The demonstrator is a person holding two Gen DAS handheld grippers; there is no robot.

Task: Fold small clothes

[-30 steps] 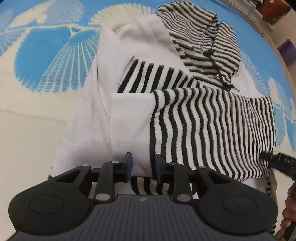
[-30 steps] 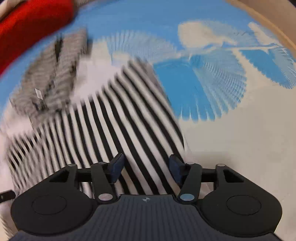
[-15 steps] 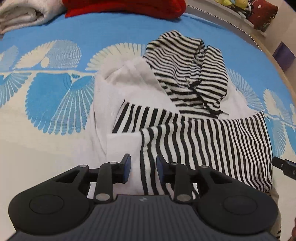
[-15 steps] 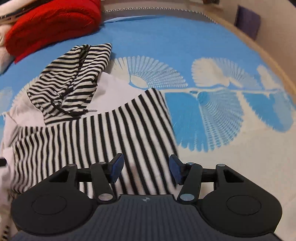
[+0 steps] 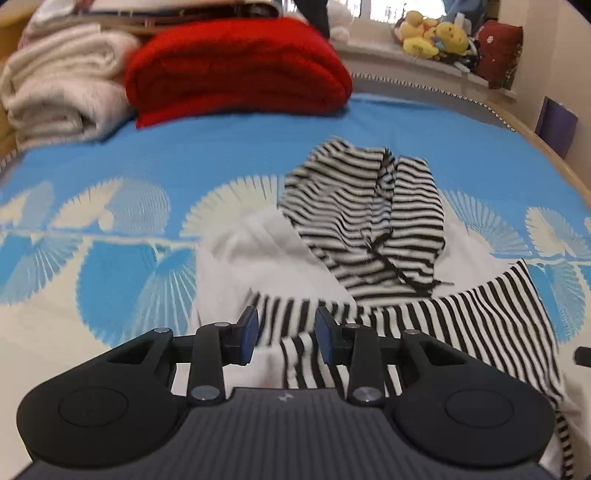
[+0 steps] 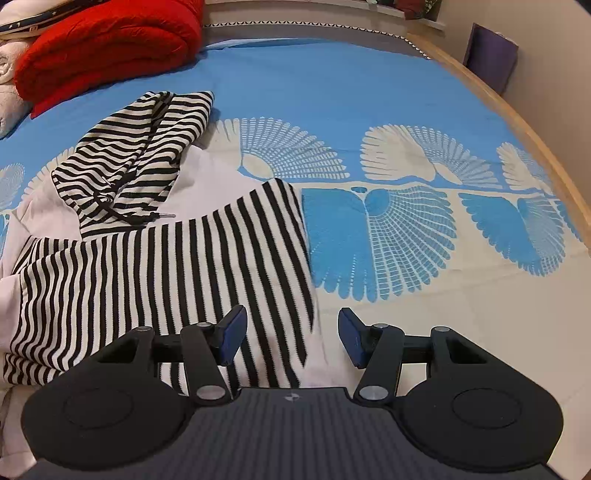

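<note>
The hoodie (image 6: 155, 258) lies part-folded on the bedspread (image 6: 369, 74), striped sleeves across its white body. The left gripper (image 5: 284, 334) is opening with nothing pinched; the right gripper (image 6: 290, 334) is spread and empty. A careless next grab might drag the loose sleeves out of line. Only the left view shows the toys (image 5: 432, 35); the right shows the cord tip (image 6: 168, 215).

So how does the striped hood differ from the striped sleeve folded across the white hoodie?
The black-and-white striped hood lies rumpled at the far end, drawstring trailing from it; the striped sleeve lies flat, folded across the body. In the right wrist view the hood's stripes run roughly crosswise, the sleeve's toward the camera. Both belong to the white hoodie and neither is gripped.
</note>
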